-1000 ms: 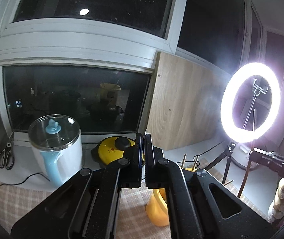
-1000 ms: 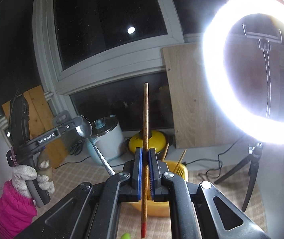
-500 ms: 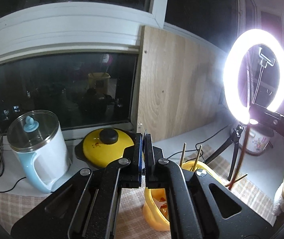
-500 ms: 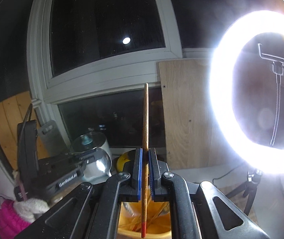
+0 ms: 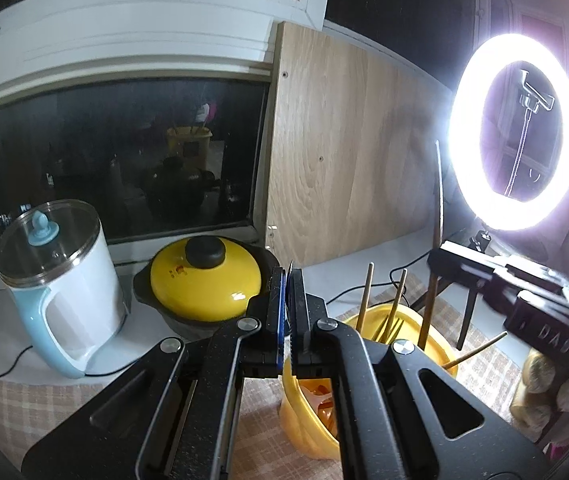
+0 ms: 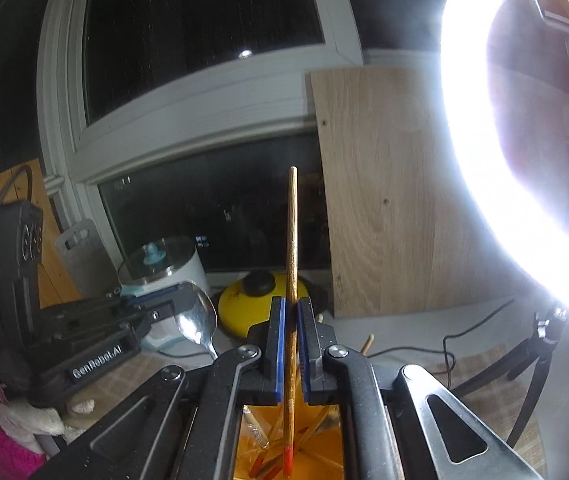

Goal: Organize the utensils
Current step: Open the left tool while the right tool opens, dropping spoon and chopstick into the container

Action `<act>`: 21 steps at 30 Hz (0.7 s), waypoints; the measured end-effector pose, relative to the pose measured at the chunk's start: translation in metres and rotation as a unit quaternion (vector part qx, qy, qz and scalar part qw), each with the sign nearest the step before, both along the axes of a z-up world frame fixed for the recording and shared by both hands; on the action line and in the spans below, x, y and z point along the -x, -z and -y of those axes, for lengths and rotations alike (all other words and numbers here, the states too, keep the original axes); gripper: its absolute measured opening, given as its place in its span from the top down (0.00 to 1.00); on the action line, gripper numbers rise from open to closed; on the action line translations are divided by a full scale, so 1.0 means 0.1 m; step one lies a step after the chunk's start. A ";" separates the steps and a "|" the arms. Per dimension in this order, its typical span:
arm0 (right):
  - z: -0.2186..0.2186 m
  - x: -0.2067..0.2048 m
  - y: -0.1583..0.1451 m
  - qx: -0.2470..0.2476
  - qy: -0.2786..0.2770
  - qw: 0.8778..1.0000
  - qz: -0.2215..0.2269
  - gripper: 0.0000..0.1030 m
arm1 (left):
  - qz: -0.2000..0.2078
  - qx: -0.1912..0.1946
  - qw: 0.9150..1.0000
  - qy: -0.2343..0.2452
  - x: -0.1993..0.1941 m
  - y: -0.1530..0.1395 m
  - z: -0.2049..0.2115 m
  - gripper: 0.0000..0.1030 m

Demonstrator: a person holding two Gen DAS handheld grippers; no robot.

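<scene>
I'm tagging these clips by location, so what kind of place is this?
Most likely a home kitchen counter under a window at night. An electric kettle, a yellow-lidded pot and a yellow utensil holder with chopsticks sit on a checked cloth; a ring light suggests filming.

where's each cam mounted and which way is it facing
Left wrist: behind the left tongs, looking at the yellow holder and window; right tongs show.
Right wrist: behind the right tongs gripping a chopstick; left tongs' spoon and a gloved hand show.
Shared: yellow pot lid, kettle, ring light.
</scene>
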State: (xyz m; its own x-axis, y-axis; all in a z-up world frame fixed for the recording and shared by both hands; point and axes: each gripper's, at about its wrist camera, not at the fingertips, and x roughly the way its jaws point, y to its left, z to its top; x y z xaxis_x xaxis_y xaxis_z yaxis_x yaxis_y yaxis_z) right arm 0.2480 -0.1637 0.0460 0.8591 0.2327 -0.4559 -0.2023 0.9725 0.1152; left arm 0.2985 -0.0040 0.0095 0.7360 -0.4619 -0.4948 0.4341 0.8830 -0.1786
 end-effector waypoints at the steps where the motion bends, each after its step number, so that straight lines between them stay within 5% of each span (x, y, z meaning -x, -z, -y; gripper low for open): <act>1: 0.00 -0.01 0.03 0.000 -0.002 1.000 -0.004 0.97 | -0.003 0.000 1.000 0.002 0.00 0.02 0.01 1.00; 21: 0.15 0.11 0.37 -0.015 -0.019 0.997 -0.071 0.90 | -0.055 -0.007 0.998 0.023 0.08 0.25 0.19 1.00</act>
